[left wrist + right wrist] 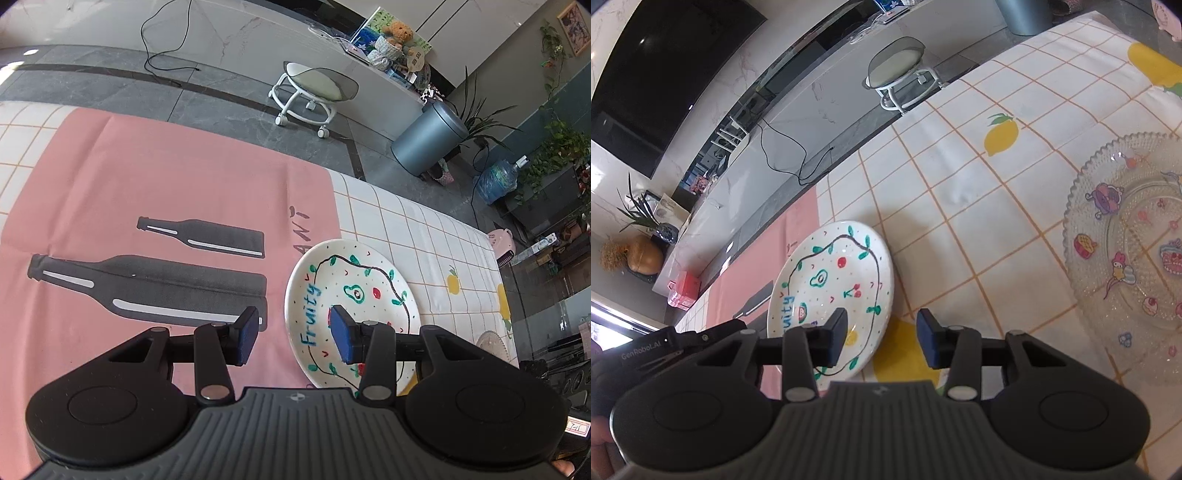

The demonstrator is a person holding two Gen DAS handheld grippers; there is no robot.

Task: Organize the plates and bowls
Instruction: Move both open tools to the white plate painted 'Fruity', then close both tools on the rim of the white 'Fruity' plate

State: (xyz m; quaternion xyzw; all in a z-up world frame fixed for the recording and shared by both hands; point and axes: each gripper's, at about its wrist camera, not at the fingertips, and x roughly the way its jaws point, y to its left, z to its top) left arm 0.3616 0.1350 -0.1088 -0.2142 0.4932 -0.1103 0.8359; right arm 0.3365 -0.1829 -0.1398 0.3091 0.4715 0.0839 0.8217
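**Two claws near the painted plate**

The left claw [293,334] sits low in the middle of the left wrist picture. Its two blue pads are apart and nothing is pinched between them, so it is let go. One pad is over the pink cloth [147,177] with the black bottle drawings. The other pad is in front of the white plate [354,273] with "Fruity" painted on it. I cannot tell if that pad touches the plate.

The white plate lies at the lower right of that picture, on the table [424,229], which has a white checked cover with yellow lemons. The plate's left edge reaches over the pink cloth.

In the right wrist picture, the right claw [882,338] is at the lower middle. Its pads are apart and hold nothing. The left pad is in front of the plate's [834,273] near edge, and the right pad is over the checked cover [960,184]. The plate sits left of middle there.

A clear glass plate [1126,240] with cartoon stickers lies at the right of this picture, well apart from the white plate.

At the lower left of the right wrist picture, part of the other claw's black body can be seen.

Past the table, a small white stool [314,88] on wheels stands on the grey floor, at the top of both pictures.
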